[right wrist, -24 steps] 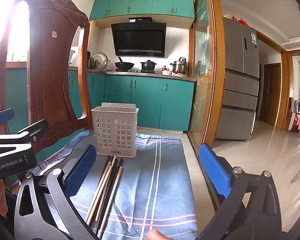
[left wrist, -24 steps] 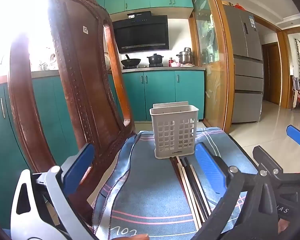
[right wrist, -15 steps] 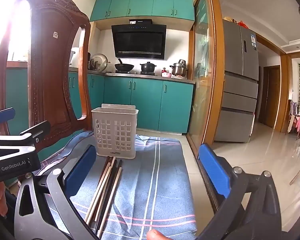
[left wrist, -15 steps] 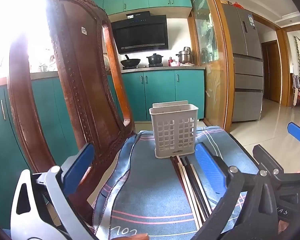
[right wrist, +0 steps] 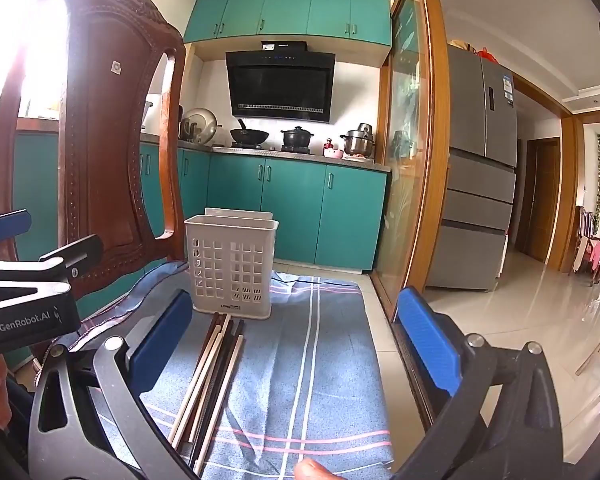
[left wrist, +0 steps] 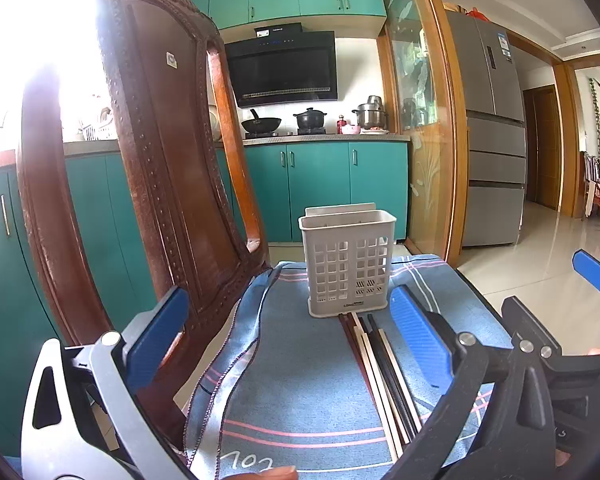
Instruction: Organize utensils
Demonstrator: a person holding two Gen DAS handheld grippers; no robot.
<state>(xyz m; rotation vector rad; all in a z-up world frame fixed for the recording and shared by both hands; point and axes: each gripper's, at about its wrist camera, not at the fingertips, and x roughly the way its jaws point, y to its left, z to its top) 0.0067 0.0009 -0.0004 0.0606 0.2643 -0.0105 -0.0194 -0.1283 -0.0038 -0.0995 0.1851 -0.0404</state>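
Lying in a loose bundle on the blue cloth (left wrist: pixel 300 380), the chopsticks (left wrist: pixel 384 376) point their far ends at the foot of the white basket (left wrist: pixel 348 264), which stands upright at the cloth's far end. The left gripper (left wrist: pixel 296 336) hovers with fingers spread wide and nothing between them; the right gripper (right wrist: pixel 296 340) is likewise spread and holds nothing. A carved wooden chair (right wrist: pixel 96 152) rises at the left.

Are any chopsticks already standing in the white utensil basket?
No: the chopsticks all lie flat on the blue cloth in front of the white utensil basket, whose perforated walls show nothing inside.
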